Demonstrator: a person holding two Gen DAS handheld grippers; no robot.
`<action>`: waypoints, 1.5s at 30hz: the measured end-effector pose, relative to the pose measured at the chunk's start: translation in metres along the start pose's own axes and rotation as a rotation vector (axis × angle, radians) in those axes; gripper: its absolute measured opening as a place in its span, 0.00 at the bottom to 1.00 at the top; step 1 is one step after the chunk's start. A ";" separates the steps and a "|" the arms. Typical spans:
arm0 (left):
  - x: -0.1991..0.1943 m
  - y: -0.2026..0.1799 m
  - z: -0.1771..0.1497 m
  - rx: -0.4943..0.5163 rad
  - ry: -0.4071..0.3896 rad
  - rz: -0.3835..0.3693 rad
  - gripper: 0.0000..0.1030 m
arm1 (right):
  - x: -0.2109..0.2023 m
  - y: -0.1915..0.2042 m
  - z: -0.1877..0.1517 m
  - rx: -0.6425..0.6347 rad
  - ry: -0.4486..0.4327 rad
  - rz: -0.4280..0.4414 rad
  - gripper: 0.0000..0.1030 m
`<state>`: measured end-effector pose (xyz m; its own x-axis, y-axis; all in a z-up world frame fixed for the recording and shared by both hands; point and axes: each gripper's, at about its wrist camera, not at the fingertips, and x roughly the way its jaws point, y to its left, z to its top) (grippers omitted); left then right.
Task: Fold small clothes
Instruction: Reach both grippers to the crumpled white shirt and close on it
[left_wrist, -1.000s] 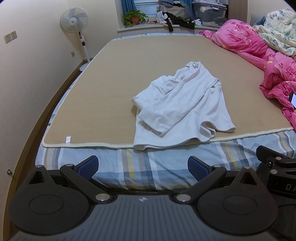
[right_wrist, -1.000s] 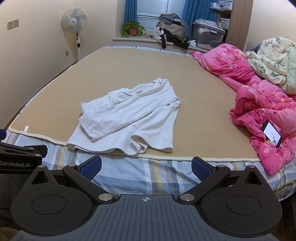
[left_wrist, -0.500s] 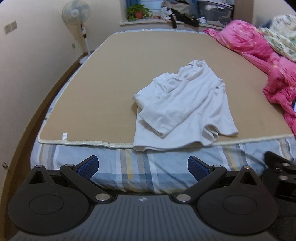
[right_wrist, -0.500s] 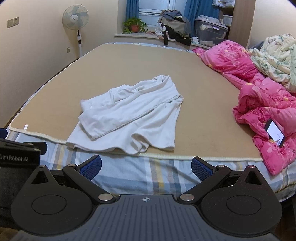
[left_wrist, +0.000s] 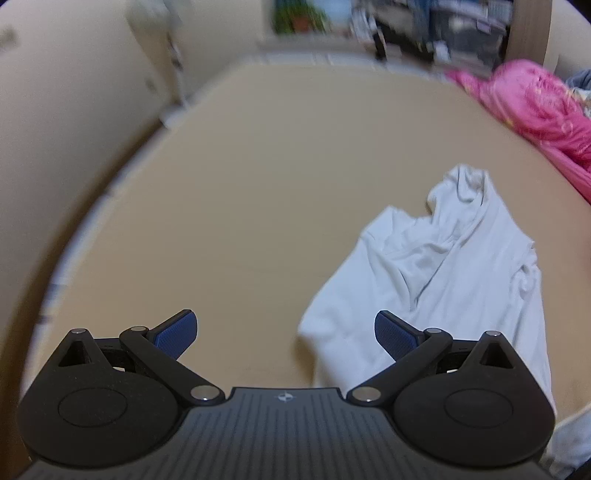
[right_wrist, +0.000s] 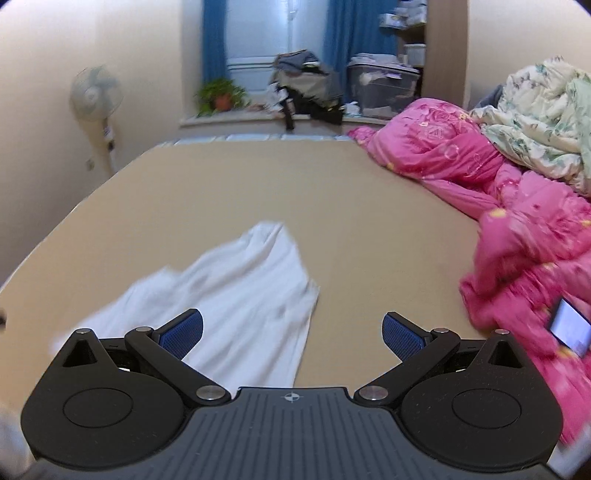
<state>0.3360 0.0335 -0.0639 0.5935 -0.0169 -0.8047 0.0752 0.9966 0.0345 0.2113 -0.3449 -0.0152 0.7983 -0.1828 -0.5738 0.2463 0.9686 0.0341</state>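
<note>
Approach is what I am working on: both hand-held grippers, left (left_wrist: 286, 332) and right (right_wrist: 292, 332), are gaping wide and holding nothing. White garment (left_wrist: 454, 280) is lying crumpled near the bed's (right_wrist: 369, 221) front edge; next I am needing a hem corner in each.

The left gripper (left_wrist: 286, 328) and the right gripper (right_wrist: 292, 330) both hover over the mat (right_wrist: 369, 206), jaws spread wide, holding nothing.

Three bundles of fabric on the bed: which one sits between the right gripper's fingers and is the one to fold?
The white garment, crumpled on the tan mat. The pink quilt and floral quilt are piled at the right.
</note>
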 end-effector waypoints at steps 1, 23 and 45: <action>0.026 0.001 0.012 -0.021 0.045 -0.025 1.00 | 0.033 -0.004 0.015 0.023 0.009 -0.011 0.99; 0.114 -0.006 0.057 -0.148 0.078 -0.244 0.03 | 0.292 0.027 0.073 0.070 0.180 -0.043 0.10; -0.416 0.078 -0.037 -0.224 -0.981 -0.059 0.03 | -0.370 -0.073 0.075 -0.193 -0.720 0.320 0.09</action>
<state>0.0651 0.1215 0.2520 0.9987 -0.0257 0.0449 0.0335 0.9825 -0.1831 -0.0607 -0.3610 0.2559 0.9880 0.1085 0.1097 -0.1010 0.9923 -0.0723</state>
